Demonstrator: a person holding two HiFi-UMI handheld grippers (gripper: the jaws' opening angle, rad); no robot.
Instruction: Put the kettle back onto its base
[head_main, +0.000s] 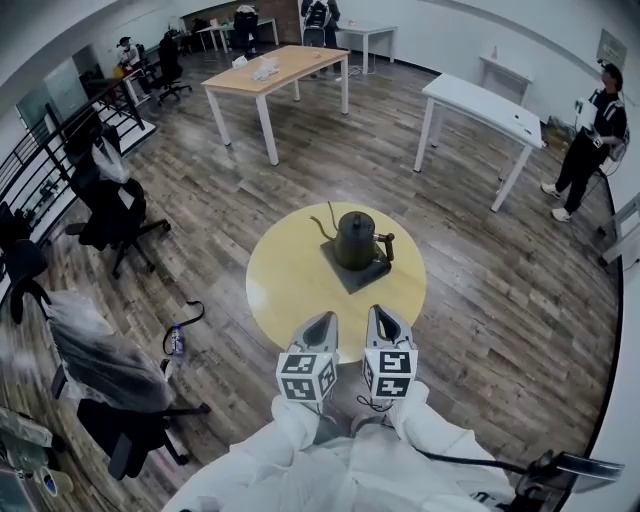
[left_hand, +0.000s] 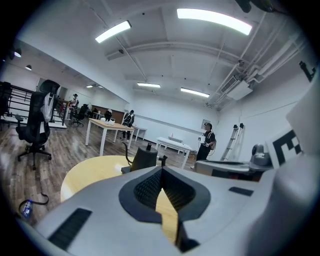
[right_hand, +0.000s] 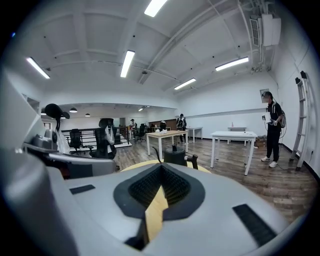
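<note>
A dark gooseneck kettle (head_main: 354, 240) stands on its flat square base (head_main: 343, 279) on the far half of a round yellow table (head_main: 290, 285), spout to the left and handle to the right. Both grippers hover side by side over the table's near edge, a good way short of the kettle. The left gripper (head_main: 323, 320) is shut with nothing in it, and so is the right gripper (head_main: 381, 313). The left gripper view has the kettle (left_hand: 144, 157) just past the closed left gripper (left_hand: 161, 170). In the right gripper view the kettle (right_hand: 175, 155) rises behind the closed right gripper (right_hand: 161, 167).
Black office chairs (head_main: 110, 215) and a plastic-covered chair (head_main: 105, 370) stand at the left, with a bottle (head_main: 177, 340) on the floor. Farther off are a wooden table (head_main: 280, 70) and a white table (head_main: 480, 105). A person (head_main: 590, 140) stands at the right.
</note>
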